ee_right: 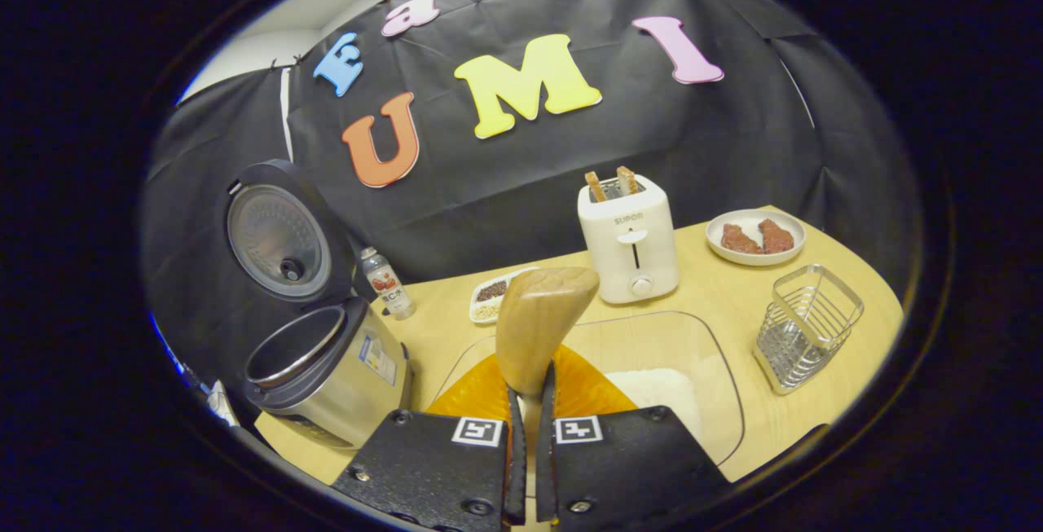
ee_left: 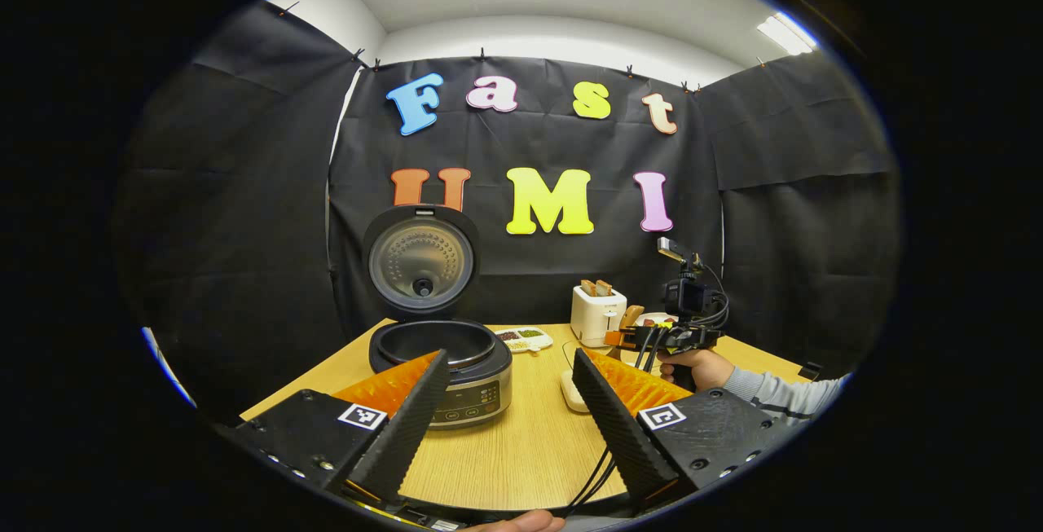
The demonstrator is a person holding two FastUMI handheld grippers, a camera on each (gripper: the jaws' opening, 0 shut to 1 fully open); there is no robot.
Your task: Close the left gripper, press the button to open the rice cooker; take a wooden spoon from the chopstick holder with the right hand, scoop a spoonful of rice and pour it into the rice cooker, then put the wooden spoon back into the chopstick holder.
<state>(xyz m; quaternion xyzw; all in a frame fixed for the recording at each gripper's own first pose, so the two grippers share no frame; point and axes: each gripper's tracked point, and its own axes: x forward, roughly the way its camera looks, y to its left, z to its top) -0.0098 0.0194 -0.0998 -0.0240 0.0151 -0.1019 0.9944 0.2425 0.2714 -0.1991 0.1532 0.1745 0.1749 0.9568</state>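
the right tongs (ee_right: 530, 402) are pinching the handle of the wooden spoon (ee_right: 542, 324), whose long axis rises straight up the middle of the right gripper view, bowl uppermost. directly beneath and just beyond the fingers sits the clear rice container (ee_right: 717, 377), with the white rice (ee_right: 656, 393) heaped at lower right of centre, so the scoop looks to lie forward and down from the spoon. the rice cooker (ee_right: 326, 369) stands open at lower left of that frame, lid tipped back, a sideways carry away. the wire chopstick holder (ee_right: 803, 328) sits at the right edge on the counter (ee_right: 733, 287). in the left gripper view the left tongs (ee_left: 509, 402) are spread wide and hold nothing, with the rice cooker just beyond the left finger; the right tongs are nearer the rice.
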